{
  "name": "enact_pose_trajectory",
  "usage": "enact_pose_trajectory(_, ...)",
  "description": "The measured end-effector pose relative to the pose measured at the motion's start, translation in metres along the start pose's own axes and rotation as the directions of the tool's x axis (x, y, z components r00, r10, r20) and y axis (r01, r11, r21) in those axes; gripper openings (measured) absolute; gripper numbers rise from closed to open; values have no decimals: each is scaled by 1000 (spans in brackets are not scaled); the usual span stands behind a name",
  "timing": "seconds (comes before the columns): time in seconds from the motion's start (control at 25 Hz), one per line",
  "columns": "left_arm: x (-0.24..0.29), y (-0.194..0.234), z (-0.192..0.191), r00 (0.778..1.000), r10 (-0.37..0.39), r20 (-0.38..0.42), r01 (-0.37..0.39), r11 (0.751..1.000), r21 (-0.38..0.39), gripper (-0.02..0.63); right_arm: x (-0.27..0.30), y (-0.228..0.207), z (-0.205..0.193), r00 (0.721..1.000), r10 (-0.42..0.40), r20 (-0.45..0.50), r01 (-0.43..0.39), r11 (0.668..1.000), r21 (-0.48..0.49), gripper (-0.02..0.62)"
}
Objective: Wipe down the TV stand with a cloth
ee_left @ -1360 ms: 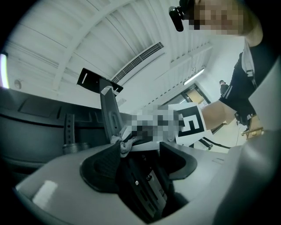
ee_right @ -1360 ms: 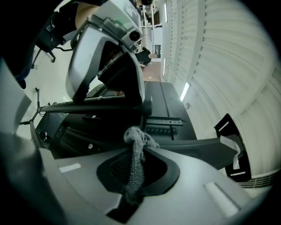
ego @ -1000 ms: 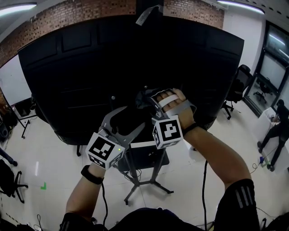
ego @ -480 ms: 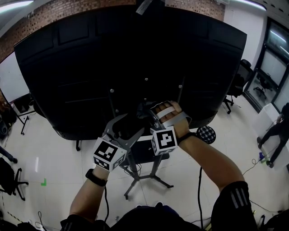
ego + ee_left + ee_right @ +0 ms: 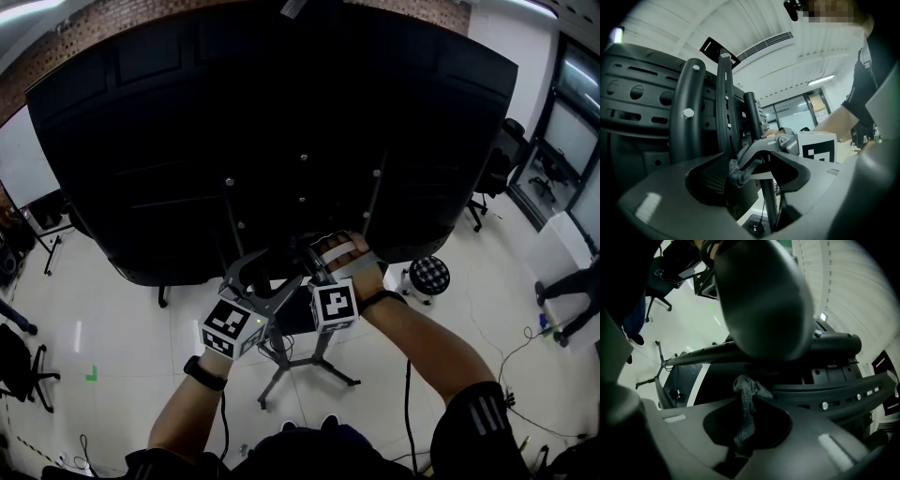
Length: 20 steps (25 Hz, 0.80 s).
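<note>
The TV stand's black uprights (image 5: 232,202) run down the back of a large black TV (image 5: 281,122) to splayed legs (image 5: 323,370) on the floor. My right gripper (image 5: 307,255) is shut on a dark grey cloth (image 5: 746,411) and holds it against the stand below the screen. In the left gripper view the same cloth (image 5: 738,169) hangs from that gripper beside the uprights (image 5: 724,108). My left gripper (image 5: 255,277) stands open just left of it, nothing between its fingers.
A small shelf (image 5: 292,319) sits on the stand under the grippers. A stool with a checked seat (image 5: 429,275) stands to the right, with office chairs (image 5: 492,183) and a person (image 5: 574,291) farther off. Cables trail over the white floor (image 5: 112,319).
Both grippers have come down the stand toward me, from the middle of the TV's back to below its lower edge. The cloth stays in the right gripper.
</note>
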<state>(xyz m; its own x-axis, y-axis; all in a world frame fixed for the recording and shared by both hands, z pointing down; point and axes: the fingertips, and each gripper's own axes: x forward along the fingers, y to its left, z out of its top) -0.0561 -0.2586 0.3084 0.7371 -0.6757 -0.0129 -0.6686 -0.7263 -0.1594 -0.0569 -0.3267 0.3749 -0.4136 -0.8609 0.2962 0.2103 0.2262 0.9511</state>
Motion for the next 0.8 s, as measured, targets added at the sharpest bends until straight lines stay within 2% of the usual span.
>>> enact_pose_trajectory(0.24, 2, 0, -9, 1000, 6, -14, -6, 1000, -8, 302, -1, 18, 4, 999, 40, 19, -41, 998, 44, 21)
enact_pose_trajectory(0.36, 3, -4, -3, 1000, -4, -4, 4, 1000, -10, 302, -18, 6, 11, 996, 10, 92, -24, 989, 148, 21)
enact_pose_trajectory(0.48, 5, -8, 13, 1000, -14, 26, 14, 1000, 4, 302, -45, -20, 8, 987, -60, 146, 18, 963, 268, 21)
enact_pose_trajectory(0.64, 15, -23, 49, 994, -48, 95, 42, 997, 61, 302, -95, -64, -11, 965, -199, 171, 113, 903, 414, 21)
enact_pose_trajectory(0.8, 35, -50, 94, 978, -123, 167, 106, 988, 111, 302, -145, -116, -57, 919, -369, 142, 232, 795, 561, 23)
